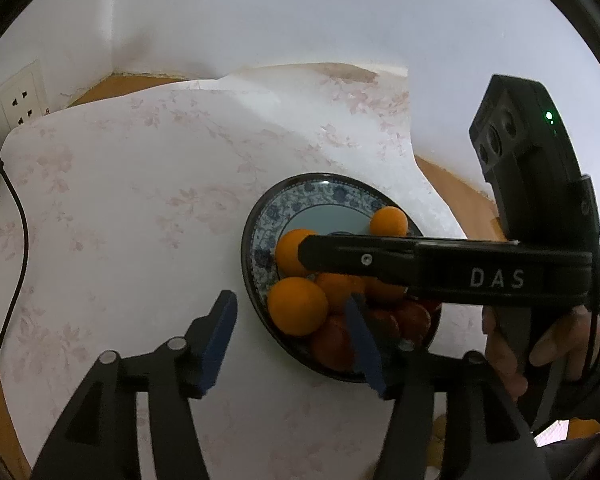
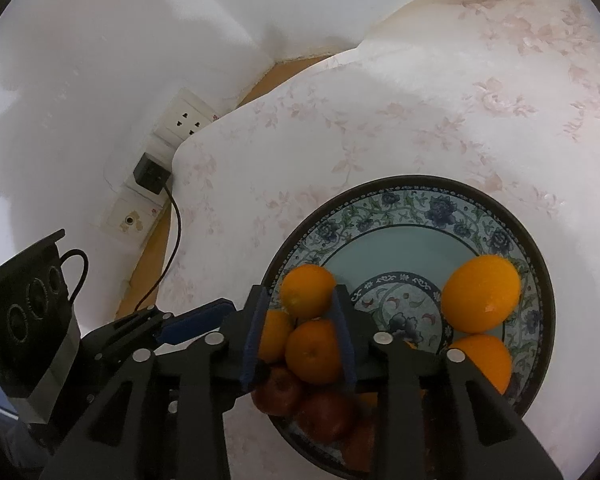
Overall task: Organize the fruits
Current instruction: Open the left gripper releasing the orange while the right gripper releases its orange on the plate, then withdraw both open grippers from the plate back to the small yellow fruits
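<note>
The fruit lay gathered on a round, blue-flowered ceramic plate that stood on a worktop under a pale floral cloth: several round orange citrus fruits and, at the near edge, a few dark red apples. The left tongs stood spread just above the plate's near rim, pinching nothing, with one orange lying between the blue pads but clear of both. The right tongs reached over the plate with their pads close on either side of a small orange in the heap; from the wrist view the pads seemed to flank it rather than press it, so I judged the fruit as set down and being let go. To do this step well, the right tongs should widen fully before lifting, then rise straight up, since the oranges sat piled against one another and a sideways drag could roll them toward the rim. The left tongs should keep clear of the nearest orange while withdrawing.
</note>
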{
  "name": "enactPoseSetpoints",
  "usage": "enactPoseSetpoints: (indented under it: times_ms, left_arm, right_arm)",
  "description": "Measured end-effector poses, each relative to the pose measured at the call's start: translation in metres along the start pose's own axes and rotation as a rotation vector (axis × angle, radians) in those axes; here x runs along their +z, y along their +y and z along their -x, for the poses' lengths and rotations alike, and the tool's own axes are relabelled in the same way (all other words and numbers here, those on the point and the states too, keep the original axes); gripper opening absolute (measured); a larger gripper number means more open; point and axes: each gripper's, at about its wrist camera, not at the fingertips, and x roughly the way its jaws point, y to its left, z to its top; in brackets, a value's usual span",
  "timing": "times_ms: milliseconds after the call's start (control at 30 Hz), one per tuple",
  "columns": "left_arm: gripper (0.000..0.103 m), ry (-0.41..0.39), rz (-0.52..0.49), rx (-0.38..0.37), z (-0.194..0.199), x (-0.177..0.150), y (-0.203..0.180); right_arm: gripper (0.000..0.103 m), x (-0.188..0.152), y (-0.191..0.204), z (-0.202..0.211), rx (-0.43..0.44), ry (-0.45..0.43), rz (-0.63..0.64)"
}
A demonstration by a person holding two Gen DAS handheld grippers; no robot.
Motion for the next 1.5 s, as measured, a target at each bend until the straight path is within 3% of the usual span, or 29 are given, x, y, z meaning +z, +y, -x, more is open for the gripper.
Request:
enactPoseSetpoints:
  times_ms: [300, 400, 700, 867, 1500]
  left_arm:
    - [0.069, 0.011, 0.016, 0.008, 0.008, -0.002, 0.000]
    - [0.075, 0.006, 0.025, 0.008, 0.013, -0.005, 0.001]
    - [0.079, -0.007, 0.024, -0.023, 0.027, -0.015, -0.004]
    - [0.080, -0.011, 0.058, -0.077, 0.031, -0.021, -0.002]
    - [0.080, -0.008, -0.038, -0.037, 0.048, -0.039, -0.037]
  right_arm:
    - [0.058, -0.004, 0.006, 0.011, -0.010, -0.015, 0.000]
    - [0.063, -0.005, 0.008, 0.017, -0.015, -0.017, -0.002]
    - [0.065, -0.014, 0.014, 0.038, -0.033, -0.052, 0.004]
    - [0.065, -0.020, 0.016, 0.050, -0.056, -0.074, 0.022]
    - [0.066, -0.063, 0.015, 0.100, -0.123, -0.139, 0.037]
